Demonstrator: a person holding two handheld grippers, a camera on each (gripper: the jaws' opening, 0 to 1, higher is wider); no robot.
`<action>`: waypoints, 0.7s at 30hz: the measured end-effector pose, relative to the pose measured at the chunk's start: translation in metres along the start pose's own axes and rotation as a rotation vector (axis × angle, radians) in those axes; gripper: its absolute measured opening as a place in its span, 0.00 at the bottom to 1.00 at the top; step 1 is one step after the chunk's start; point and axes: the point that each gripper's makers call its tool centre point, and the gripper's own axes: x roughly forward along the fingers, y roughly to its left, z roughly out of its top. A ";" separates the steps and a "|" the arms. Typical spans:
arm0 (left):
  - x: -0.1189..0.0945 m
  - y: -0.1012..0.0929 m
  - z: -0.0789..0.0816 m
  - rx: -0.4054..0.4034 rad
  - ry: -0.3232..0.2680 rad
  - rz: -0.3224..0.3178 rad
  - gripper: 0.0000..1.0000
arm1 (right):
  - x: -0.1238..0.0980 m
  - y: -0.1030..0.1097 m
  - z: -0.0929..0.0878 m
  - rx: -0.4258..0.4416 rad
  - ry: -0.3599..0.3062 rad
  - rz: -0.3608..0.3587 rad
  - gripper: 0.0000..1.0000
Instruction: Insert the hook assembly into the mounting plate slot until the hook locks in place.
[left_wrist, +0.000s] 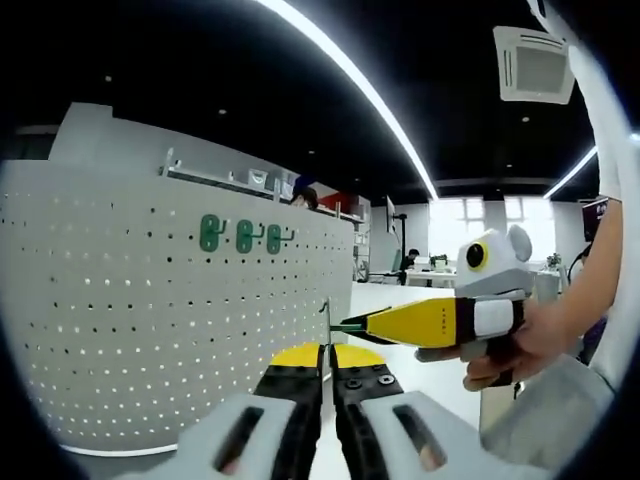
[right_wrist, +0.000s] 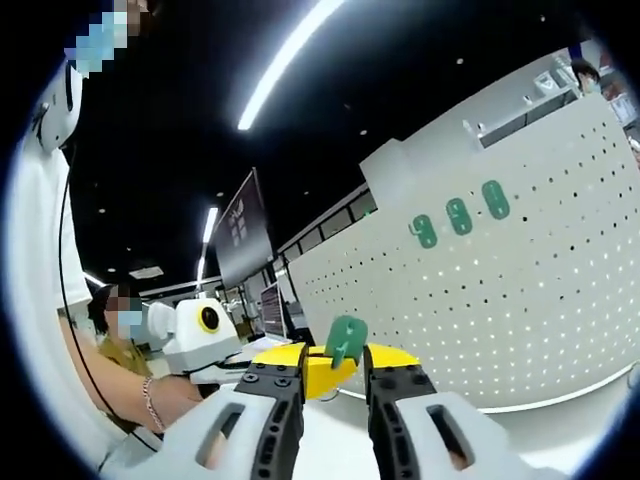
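Note:
A small green hook plate (right_wrist: 347, 338) is pinched by its flat faces at the tips of my left gripper (left_wrist: 328, 352), whose jaws stand shut on it. In the left gripper view the hook (left_wrist: 325, 318) shows edge-on as a thin dark strip. My right gripper (left_wrist: 350, 325) reaches in from the right and meets the hook with its yellow tips. In its own view the right gripper (right_wrist: 335, 358) has its jaws apart with the hook between them. The left gripper (right_wrist: 316, 370) comes in there from the left. The white perforated mounting panel (left_wrist: 150, 320) stands beyond, apart from both grippers.
Three green hooks (left_wrist: 245, 235) sit in a row high on the panel (right_wrist: 520, 310), seen again as green hooks (right_wrist: 460, 215) in the right gripper view. A person's hand (left_wrist: 520, 350) holds the right gripper. Desks and monitors stand behind.

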 end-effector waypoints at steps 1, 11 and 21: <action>0.000 0.000 0.000 0.000 0.001 0.001 0.02 | 0.001 0.000 -0.001 -0.011 0.009 0.001 0.18; 0.000 -0.001 0.002 -0.008 -0.011 0.004 0.02 | 0.005 0.000 -0.003 -0.021 0.023 -0.015 0.09; 0.000 -0.001 0.001 -0.005 -0.004 0.014 0.02 | 0.006 -0.005 0.000 -0.012 0.016 -0.038 0.06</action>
